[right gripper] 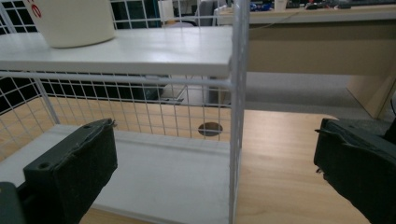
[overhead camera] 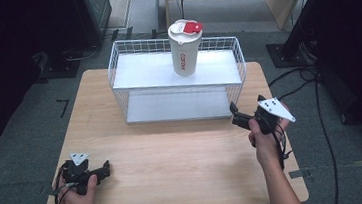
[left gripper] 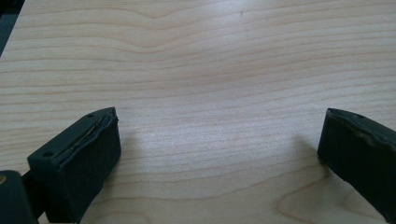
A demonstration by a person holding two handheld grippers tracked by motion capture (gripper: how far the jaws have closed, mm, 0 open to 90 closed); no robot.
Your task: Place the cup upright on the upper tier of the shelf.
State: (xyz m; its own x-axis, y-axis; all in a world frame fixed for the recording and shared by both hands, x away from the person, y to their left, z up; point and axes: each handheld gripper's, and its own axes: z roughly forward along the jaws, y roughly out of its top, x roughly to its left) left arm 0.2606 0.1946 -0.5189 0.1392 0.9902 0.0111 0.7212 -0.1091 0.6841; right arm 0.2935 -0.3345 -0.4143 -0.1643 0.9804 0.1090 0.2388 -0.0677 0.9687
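One lidded cup (overhead camera: 185, 49), white with red lettering down its side and a red tab on the lid, stands upright on the upper shelf (overhead camera: 146, 72) of a white wire rack (overhead camera: 115, 63), toward the right half of that shelf and back from its front edge; in the right gripper view its base (right gripper: 74, 25) sits at the top left, flat on the shelf board. The placement looks deliberate: the raised wire rim around the shelf would keep the cup from sliding off, and the front is low enough for a reach from the person's side. A lower shelf (overhead camera: 174, 107) beneath it lies bare. The right gripper (overhead camera: 236, 116) is held just off the rack's front right corner, below the level of the cup, jaws spread wide with nothing between them; its camera looks past the corner post (right gripper: 239, 112) into the lower tier, so in my judgement it is poised for an approach and would need to rise to meet the cup. The left gripper (overhead camera: 106, 168) rests low near the front left of the tabletop (overhead camera: 174, 158), well apart from the rack, jaws likewise wide apart and empty over bare wood grain, apparently parked out of the way. A round cable hole (right gripper: 210, 128) shows in the tabletop behind the rack.
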